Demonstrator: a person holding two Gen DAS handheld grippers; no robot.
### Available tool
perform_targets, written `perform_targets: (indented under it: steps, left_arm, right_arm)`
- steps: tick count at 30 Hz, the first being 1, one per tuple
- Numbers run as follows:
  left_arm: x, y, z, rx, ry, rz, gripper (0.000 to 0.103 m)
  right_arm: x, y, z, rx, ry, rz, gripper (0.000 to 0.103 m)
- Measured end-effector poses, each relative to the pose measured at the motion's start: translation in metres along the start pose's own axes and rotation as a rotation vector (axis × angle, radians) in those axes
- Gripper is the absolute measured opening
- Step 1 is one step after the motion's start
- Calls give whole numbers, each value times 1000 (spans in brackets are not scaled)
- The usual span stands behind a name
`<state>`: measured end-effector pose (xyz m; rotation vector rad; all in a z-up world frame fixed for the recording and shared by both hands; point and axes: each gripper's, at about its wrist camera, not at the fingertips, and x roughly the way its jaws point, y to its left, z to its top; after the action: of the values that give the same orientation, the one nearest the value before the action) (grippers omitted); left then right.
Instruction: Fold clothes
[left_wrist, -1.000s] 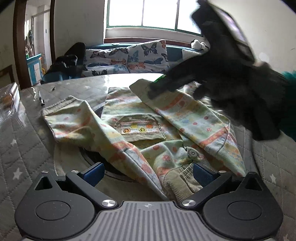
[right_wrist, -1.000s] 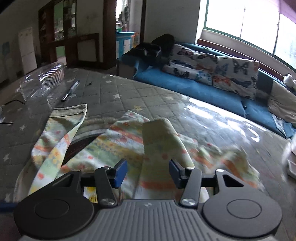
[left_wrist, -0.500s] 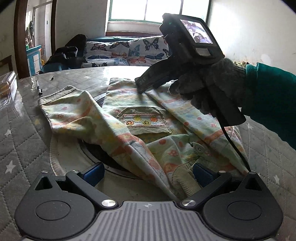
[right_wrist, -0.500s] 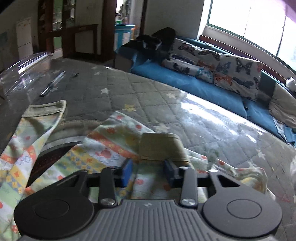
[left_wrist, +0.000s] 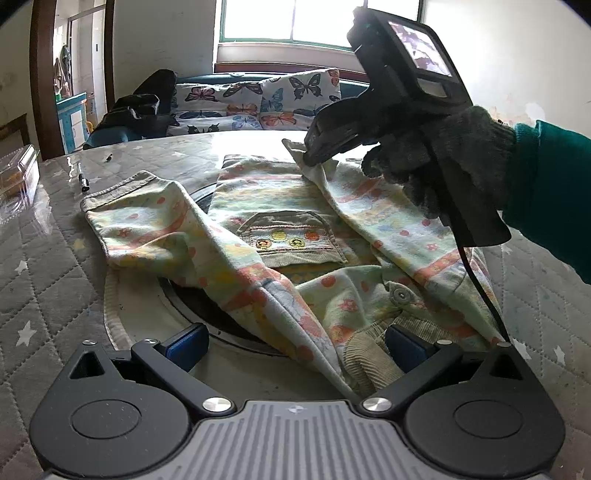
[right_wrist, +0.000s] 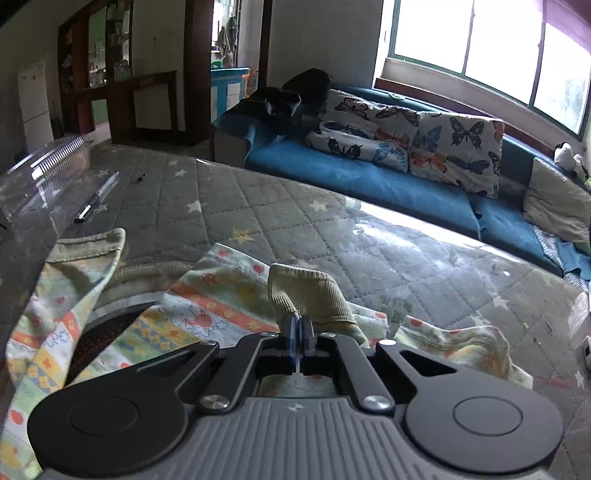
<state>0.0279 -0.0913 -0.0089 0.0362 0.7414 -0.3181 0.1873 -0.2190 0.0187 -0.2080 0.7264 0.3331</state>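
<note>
A living room with a blue sofa (right_wrist: 369, 177) and butterfly cushions (right_wrist: 454, 147) under a bright window frames a quilted grey bench (right_wrist: 295, 221) with small stars. On it lies the task's thing — a child's patterned jacket (left_wrist: 295, 236), spread front-up with its corduroy pocket (left_wrist: 295, 240) showing and one sleeve flung out to the left. The right claw (right_wrist: 297, 332) is pinched tight on the corduroy cuff (right_wrist: 310, 295) of the other sleeve, at the jacket's far edge; the left claw (left_wrist: 295, 347) stands wide open just over the collar, its pads gripping nothing. The risk, as I judge it: only a thin pinch of cuff is held, so a quick pull could slip it free or drag the whole garment askew — nothing pins the body down. A pen (right_wrist: 96, 199) and a clear plastic box (right_wrist: 40, 177) sit well apart to the left, out of the way.
</note>
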Motion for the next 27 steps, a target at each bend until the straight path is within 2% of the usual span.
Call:
perform_targets:
  steps: [6, 11, 15, 20, 24, 27]
  left_arm:
    - [0, 0, 0, 0, 1, 1, 103]
    - [-1, 0, 0, -2, 2, -3, 103]
    - [-1, 1, 0, -5, 3, -5, 103]
    - [-1, 1, 0, -4, 0, -4, 103]
    - [-1, 1, -1, -3, -1, -3, 103]
    - [0, 1, -1, -2, -3, -2, 103]
  right_arm:
    - [3, 4, -1, -15, 12, 13, 2]
    - [5, 12, 2, -28, -4, 30, 10]
    - [11, 17, 7, -53, -6, 32, 28]
    - [25, 23, 8, -70, 19, 2, 26]
    - [26, 25, 4, -90, 9, -38, 8]
    - [14, 17, 4, -51, -21, -33, 4]
